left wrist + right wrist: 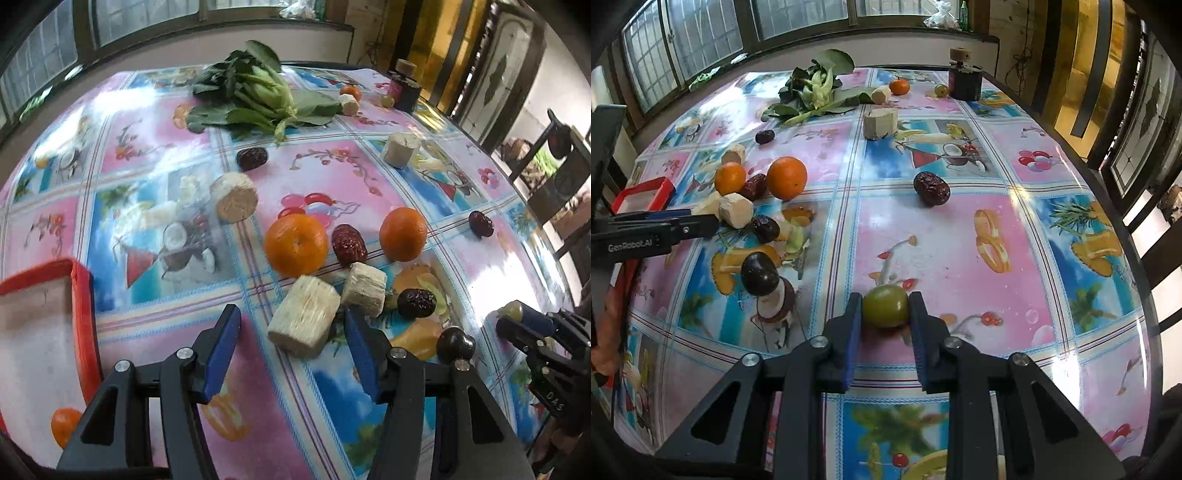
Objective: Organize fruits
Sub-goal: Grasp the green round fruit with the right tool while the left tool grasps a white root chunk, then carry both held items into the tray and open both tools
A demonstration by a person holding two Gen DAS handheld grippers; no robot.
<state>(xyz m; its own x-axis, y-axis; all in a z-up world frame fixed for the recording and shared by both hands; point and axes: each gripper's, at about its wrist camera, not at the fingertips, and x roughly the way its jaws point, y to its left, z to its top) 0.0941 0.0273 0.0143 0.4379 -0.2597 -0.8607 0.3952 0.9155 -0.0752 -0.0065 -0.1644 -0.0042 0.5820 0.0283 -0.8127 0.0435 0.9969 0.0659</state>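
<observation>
My left gripper [291,325] is open, its blue pads on either side of a pale sugarcane chunk [303,316] lying on the table. Two oranges [296,244] [403,233], red dates [348,244] and another cane chunk [364,289] lie just beyond it. A red tray [83,317] at the left holds an orange [63,424]. My right gripper [884,306] is shut on a green plum [885,305] low over the table. A dark plum [759,273] lies to its left. The left gripper [665,225] shows at the left edge of the right wrist view.
Leafy greens [255,96] lie at the far side. A dark jar [964,83] stands at the far right corner beside a small orange [899,86] and a green fruit [941,89]. More cane chunks [880,122] and a date [931,188] are scattered on the flowered tablecloth [960,258].
</observation>
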